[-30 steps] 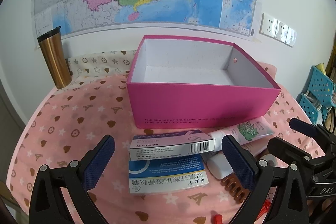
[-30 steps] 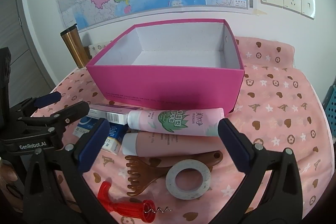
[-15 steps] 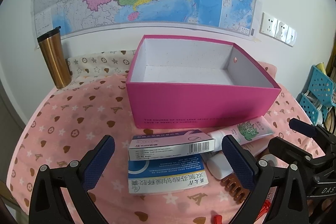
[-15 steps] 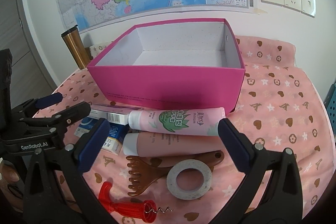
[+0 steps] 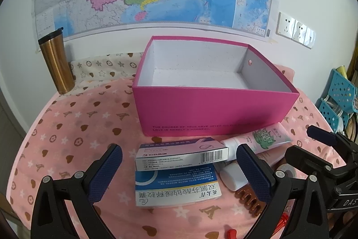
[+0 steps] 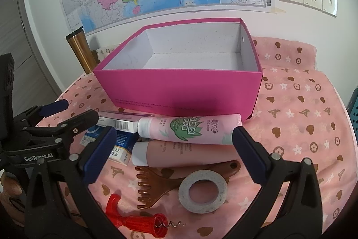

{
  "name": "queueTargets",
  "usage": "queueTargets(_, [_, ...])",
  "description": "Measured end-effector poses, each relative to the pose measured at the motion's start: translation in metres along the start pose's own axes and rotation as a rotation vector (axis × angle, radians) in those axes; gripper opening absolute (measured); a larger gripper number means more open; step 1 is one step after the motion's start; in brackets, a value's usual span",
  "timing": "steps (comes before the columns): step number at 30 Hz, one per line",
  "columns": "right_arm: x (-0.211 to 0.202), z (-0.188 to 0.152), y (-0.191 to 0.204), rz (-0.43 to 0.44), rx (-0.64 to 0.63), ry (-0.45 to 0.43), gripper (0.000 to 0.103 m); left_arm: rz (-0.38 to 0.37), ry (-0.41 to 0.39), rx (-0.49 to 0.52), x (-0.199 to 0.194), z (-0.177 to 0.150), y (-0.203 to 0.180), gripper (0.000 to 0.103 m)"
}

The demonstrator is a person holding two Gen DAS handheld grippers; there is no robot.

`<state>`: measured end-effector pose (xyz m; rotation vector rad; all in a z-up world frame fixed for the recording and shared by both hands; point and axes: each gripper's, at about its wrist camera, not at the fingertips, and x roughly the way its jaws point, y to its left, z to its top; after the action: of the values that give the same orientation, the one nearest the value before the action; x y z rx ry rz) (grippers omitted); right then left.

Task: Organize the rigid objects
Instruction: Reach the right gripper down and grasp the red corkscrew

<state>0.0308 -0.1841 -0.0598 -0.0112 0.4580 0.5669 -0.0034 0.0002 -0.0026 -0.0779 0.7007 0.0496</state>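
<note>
Nothing is shifting since a second ago — both grippers are hovering wide open. Left gripper (image 5: 179, 168) is framing the purple-white carton (image 5: 181, 156), lying near the pink box (image 5: 214, 113)'s front wall; light, stiff cardboard — pinching its long sides looks safest.

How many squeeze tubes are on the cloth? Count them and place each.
2. The pale pink tube with green leaves lies right before the pink box; the plain darker pink tube lies beside it, nearer the camera. Nothing suggests a hidden third.
</note>
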Motion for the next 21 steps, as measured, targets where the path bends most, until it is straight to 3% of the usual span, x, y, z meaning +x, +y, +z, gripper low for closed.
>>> queueTargets(12, [0.012, -0.004, -0.012, 0.004, 0.038, 0.05, 0.102, -0.021, 0.035, -0.023, 0.011, -0.001, 0.018, 0.103])
queueTargets(21, [0.015, -0.001, -0.01, 0.049, 0.018, 0.066, 0.095, -0.051, 0.067, -0.048, 0.021, -0.005, 0.035, 0.103])
